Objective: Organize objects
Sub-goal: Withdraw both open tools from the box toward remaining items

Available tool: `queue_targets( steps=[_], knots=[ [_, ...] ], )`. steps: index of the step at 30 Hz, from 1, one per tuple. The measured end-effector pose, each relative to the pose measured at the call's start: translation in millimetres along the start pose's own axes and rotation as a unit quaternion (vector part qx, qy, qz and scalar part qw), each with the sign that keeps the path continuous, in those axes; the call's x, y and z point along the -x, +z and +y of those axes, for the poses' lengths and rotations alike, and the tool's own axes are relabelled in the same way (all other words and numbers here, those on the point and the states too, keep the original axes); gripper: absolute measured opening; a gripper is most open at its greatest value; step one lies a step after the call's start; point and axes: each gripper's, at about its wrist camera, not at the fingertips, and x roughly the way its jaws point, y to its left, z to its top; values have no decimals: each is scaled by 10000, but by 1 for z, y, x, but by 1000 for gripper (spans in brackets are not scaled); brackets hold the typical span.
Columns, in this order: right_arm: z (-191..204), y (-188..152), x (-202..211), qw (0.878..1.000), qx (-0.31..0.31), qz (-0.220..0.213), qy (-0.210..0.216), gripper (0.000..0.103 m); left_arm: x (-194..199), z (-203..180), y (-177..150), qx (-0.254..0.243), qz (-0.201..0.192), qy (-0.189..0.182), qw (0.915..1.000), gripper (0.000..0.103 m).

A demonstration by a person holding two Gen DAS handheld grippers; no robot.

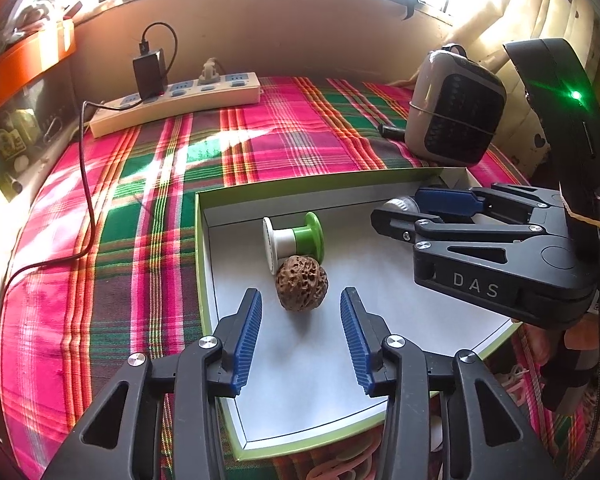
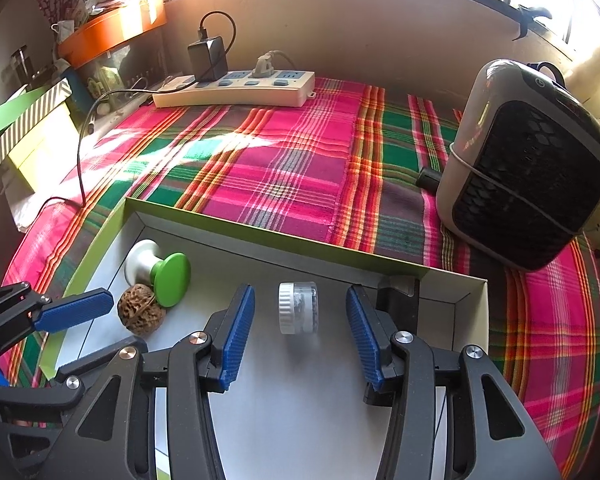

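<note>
Both grippers angle steeply down into a shallow green-edged box (image 1: 199, 240) with a white floor, sitting on a pink-and-green plaid cloth (image 1: 292, 136).

Left gripper (image 1: 300, 300): jaws spread, blue ribbed pads apart, nothing pinched. A walnut (image 1: 302, 283) lies on the box floor just ahead of the fingertips, between their lines, with a clear gap to each pad. Behind the walnut and touching it is a white-and-green spool (image 1: 294, 238) lying on its side, near the box's left wall.

Right gripper (image 2: 300, 300): jaws also spread, pads clear of everything. A small clear jar with a white ribbed lid (image 2: 298, 307) lies on its side on the box floor between the two fingers, gap on both sides, not gripped. In the left wrist view this gripper comes in from the right, over the far right part of the box, with the jar partly hidden behind its fingers. A hand (image 1: 576, 344) holds its handle at the lower right; only a bit of it shows.

In the right wrist view the walnut and spool sit at the left end of the box, beside the left gripper's blue pad.

Off the box: power strip (image 1: 176, 100) with a black charger (image 1: 150, 72) plugged in at the far edge of the cloth; small grey-and-black fan heater (image 2: 528, 168) standing on the cloth to the right.
</note>
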Motion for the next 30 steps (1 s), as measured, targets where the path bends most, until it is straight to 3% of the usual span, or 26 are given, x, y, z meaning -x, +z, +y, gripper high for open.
queue_targets(
  steps=[17, 30],
  knots=[
    [-2, -16, 30, 9994, -90, -317, 136, 49, 27, -4, -12, -108, -298, 272, 9991, 41],
    [-2, -44, 67, 9982, 54, -587, 127, 49, 55, 4, -31, -5, -470, 247, 9986, 42]
  ],
)
